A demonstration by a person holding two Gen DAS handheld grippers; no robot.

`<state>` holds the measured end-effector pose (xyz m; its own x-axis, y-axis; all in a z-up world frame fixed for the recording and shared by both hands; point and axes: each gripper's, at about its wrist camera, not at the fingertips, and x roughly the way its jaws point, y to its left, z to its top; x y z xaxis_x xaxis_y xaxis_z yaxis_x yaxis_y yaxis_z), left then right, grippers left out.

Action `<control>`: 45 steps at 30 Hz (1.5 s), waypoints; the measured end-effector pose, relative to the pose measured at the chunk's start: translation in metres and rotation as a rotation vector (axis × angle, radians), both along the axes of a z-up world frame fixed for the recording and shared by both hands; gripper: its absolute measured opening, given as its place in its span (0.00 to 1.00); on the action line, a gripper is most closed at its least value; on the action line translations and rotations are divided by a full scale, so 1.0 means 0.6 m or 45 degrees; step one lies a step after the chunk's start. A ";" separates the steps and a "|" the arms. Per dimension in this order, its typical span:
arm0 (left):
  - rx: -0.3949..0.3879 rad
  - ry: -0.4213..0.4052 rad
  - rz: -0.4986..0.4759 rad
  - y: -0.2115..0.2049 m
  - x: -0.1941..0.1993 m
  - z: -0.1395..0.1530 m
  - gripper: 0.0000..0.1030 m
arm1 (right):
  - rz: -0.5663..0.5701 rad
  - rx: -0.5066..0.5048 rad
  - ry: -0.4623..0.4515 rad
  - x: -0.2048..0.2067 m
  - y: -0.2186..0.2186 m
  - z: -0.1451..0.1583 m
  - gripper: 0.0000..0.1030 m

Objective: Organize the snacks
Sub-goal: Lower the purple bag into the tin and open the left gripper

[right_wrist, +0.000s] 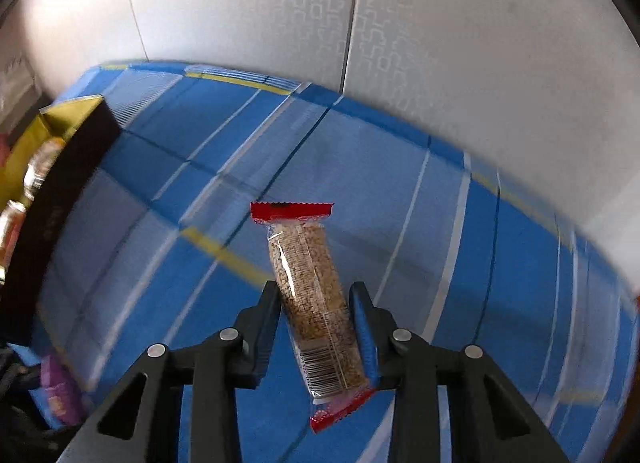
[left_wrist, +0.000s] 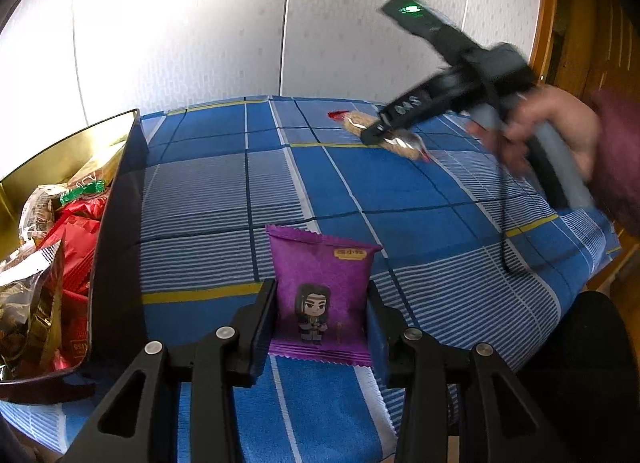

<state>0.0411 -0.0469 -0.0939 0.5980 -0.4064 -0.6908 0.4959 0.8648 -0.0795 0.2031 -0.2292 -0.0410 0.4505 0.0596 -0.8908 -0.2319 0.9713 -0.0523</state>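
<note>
A table covered with a blue checked cloth (left_wrist: pixel 224 199) stands against a pale wall. The left gripper (left_wrist: pixel 320 311) pinches a small purple snack packet (left_wrist: pixel 322 295) between its two black fingers (left_wrist: pixel 262 315); the packet stands upright in the grip, printed with a cartoon figure, its top edge rising above the fingertips. To the left of these fingers sits a dark box with a gold lining (left_wrist: pixel 120 231), already holding red and gold snack packets. The right gripper (right_wrist: pixel 316 299) points steeply down at the cloth, and its fingers (right_wrist: pixel 362 319) are closed in on a clear-wrapped sesame bar (right_wrist: pixel 310 283) with red crimped ends; the bar runs lengthwise between them, one red end beyond the fingertips and the barcode end back near the gripper body. Both pads appear to press its sides. Whether the bar rests on the cloth or is lifted cannot be told. A person's hand (left_wrist: pixel 560 135) grips the right gripper's handle.
</note>
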 end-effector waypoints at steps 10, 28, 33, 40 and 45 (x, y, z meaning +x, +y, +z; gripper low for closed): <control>-0.009 0.021 0.022 0.002 -0.005 0.026 0.40 | -0.019 0.078 -0.093 -0.130 0.051 -0.024 0.35; -0.054 -0.065 0.231 0.071 -0.054 0.133 0.40 | -0.096 0.080 -0.348 -0.182 0.048 -0.039 0.34; -0.047 -0.064 0.293 0.098 -0.058 0.136 0.40 | -0.097 0.079 -0.352 -0.186 0.049 -0.037 0.34; -0.036 -0.047 0.384 0.136 -0.051 0.125 0.40 | -0.099 0.079 -0.356 -0.187 0.050 -0.035 0.34; -0.033 -0.059 0.433 0.158 -0.052 0.126 0.40 | -0.098 0.082 -0.356 -0.186 0.049 -0.035 0.34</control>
<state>0.0101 0.0480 -0.0186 0.7328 -0.1950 -0.6519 0.1828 0.9793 -0.0874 0.0913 -0.2001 -0.0621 0.6830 0.0679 -0.7272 -0.1426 0.9889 -0.0416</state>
